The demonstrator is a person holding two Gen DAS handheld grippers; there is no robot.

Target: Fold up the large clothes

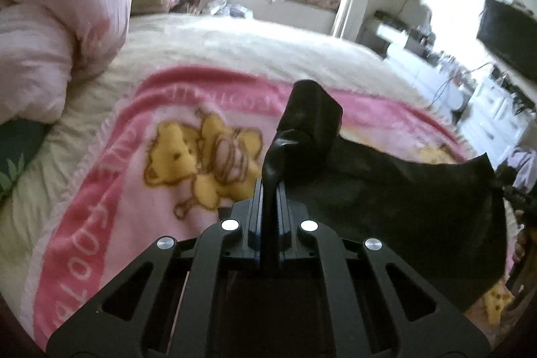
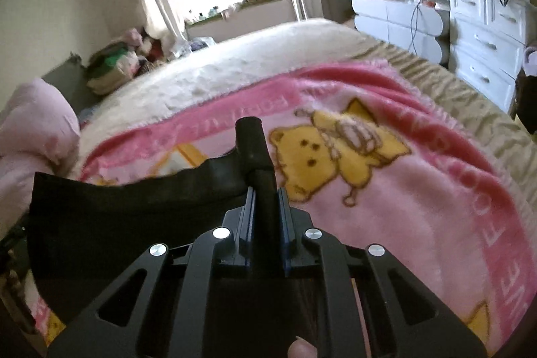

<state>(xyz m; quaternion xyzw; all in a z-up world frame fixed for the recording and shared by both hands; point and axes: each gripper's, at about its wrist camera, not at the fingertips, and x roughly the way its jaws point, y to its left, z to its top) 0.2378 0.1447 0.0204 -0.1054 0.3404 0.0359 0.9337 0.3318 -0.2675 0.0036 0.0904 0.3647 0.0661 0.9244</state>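
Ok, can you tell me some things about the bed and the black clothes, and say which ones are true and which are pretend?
1. Both hand-held grippers are pinching the black garment. True: the left hand-held gripper and the right hand-held gripper are each shut on a bunched bit of it.
2. The blanket under the garment is blue with stars. False: it is pink with yellow bears.
3. The garment lies flat and nobody is holding it. False: it is stretched between the two grippers.
4. A pink duvet is bunched up beside the blanket. True.
5. A white dresser stands beyond the bed. True.
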